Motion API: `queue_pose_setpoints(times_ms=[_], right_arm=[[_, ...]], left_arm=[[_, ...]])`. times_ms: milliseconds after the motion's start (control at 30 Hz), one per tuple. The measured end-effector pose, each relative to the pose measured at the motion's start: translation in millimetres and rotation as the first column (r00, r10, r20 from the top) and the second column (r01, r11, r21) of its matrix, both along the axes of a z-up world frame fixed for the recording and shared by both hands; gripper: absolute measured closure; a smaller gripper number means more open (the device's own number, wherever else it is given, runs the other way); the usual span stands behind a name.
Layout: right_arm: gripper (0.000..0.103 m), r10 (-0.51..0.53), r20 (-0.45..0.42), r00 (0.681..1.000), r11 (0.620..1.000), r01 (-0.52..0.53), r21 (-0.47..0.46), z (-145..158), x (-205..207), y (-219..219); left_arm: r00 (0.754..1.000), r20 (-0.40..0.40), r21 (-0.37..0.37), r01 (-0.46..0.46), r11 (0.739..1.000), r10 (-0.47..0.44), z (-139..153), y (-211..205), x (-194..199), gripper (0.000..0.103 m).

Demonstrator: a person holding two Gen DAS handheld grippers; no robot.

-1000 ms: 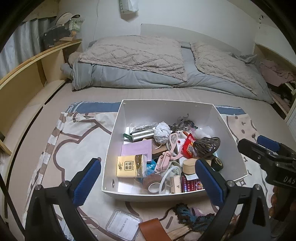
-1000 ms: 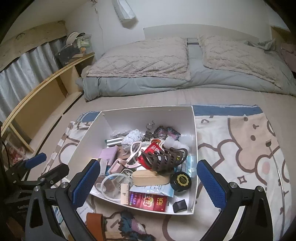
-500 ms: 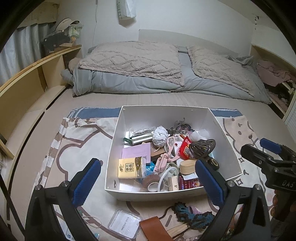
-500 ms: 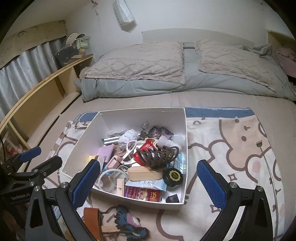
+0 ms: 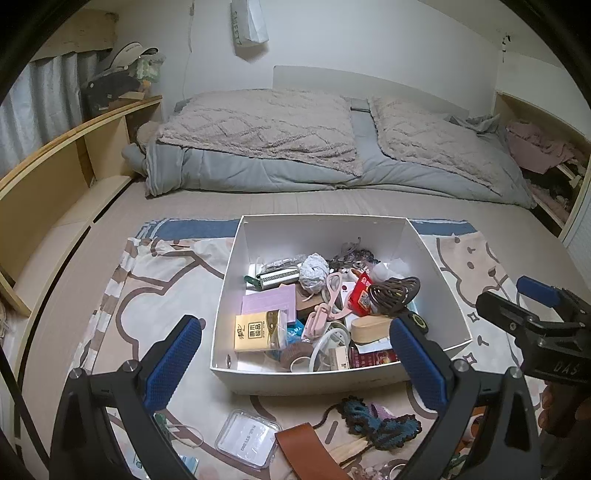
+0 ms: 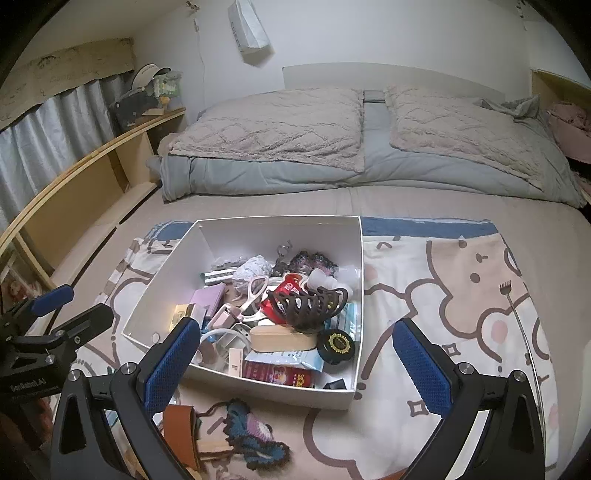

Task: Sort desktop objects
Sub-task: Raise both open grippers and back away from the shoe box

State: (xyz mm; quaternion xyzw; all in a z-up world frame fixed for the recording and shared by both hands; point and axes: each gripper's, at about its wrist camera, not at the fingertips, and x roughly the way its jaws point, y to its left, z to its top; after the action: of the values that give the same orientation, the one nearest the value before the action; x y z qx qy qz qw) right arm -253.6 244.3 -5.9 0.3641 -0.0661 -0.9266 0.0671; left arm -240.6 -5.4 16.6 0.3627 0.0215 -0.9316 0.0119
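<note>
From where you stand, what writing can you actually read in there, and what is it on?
"NAIL STUDIO" (roughly): clear case on the blanket, near the box.
"DAS": right gripper body, cut off at the frame edge.
"GenRobot.AI" (roughly): left gripper body.
Chinese characters: yellow pack in the box, too small to read.
Vertical print: white bag on the wall, blurred.
Red packet, black tin: print unreadable.

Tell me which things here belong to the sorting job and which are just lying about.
Job:
- white box of small clutter
- brown hair claw
- yellow tissue pack
- clear plastic case
- brown leather strap
- crocheted piece

Lying about:
- pillows
- grey duvet
- wooden shelf
- caps
</note>
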Motion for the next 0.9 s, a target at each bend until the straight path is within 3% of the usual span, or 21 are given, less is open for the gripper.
queue_pose_setpoints(times_ms=[533, 900], right_arm=[[0.0, 0.016, -0.032, 0.999, 1.0, -0.016, 0.005, 16.2, 25.9, -0.1], [0.0, 0.012, -0.108, 0.994, 1.0, -0.011, 0.016, 41.4, 55.7, 2.9]], left_arm=[[0.999, -0.035, 0.005, 0.001, 1.0, -0.001, 17.0, -6.9, 21.7, 0.001], [0.993, -0.115, 0.015, 0.021, 1.0, -0.019, 46.6, -11.7, 53.0, 0.001]])
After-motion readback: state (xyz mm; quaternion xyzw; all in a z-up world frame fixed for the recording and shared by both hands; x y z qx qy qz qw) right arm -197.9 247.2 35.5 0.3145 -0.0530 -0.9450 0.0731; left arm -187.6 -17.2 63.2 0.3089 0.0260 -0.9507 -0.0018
